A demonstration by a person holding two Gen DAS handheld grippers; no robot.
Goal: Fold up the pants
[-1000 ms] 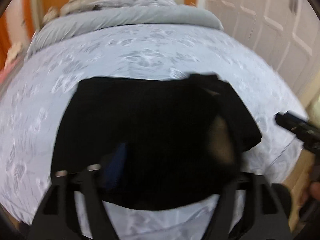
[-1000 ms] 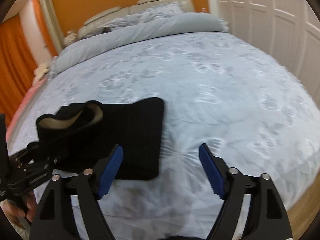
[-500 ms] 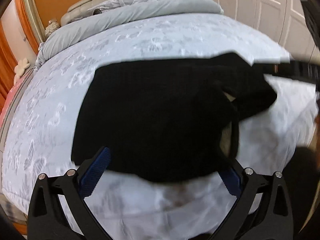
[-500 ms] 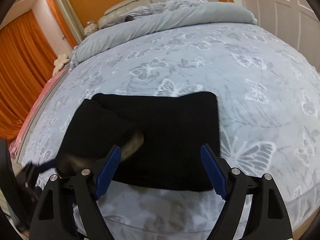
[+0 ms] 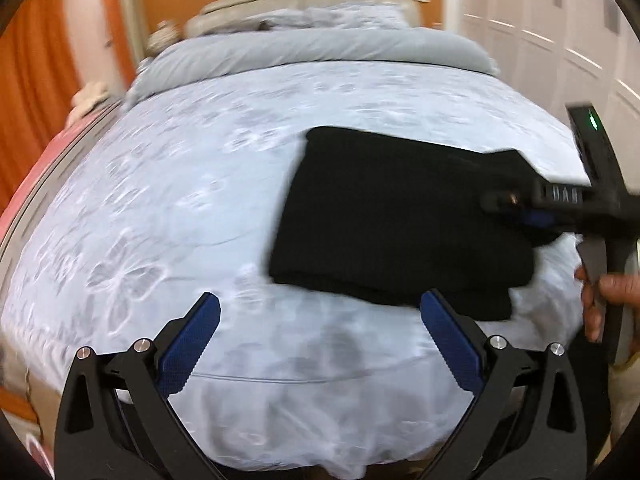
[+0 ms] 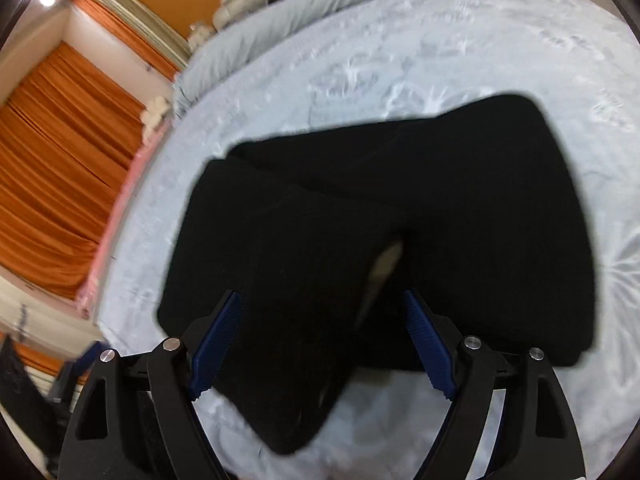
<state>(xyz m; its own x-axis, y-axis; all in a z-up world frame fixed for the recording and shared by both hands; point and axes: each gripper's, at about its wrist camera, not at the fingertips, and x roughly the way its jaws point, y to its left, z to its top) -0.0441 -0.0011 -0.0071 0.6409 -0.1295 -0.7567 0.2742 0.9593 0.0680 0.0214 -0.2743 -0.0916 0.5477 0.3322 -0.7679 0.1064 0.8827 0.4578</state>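
Black pants (image 5: 392, 224) lay folded into a thick, roughly rectangular bundle on a pale blue bedspread (image 5: 168, 208) printed with faint butterflies, toward the near side of the bed. In the right wrist view a pale strip of inner lining (image 6: 386, 264) showed in a gap between the layers, and one dark flap hung toward the near edge.

The left gripper (image 5: 320, 336) stood with its blue-padded jaws wide apart over bare bedspread, just beside the near left corner of the bundle, holding nothing; its jaws had just been opening within the past second, with nothing between them.

The right gripper (image 6: 324, 344) hovered over the near part of the pants with its jaws apart. Fabric lay below and between the blue pads (image 6: 218, 336), but they did not press on it. In the left wrist view that gripper reached in from the right above the bundle's far right corner, with the person's hand (image 5: 608, 292) behind it.

A rolled grey duvet (image 5: 320, 52) lay across the head of the bed. Orange curtains (image 6: 52, 152) hung to the left.
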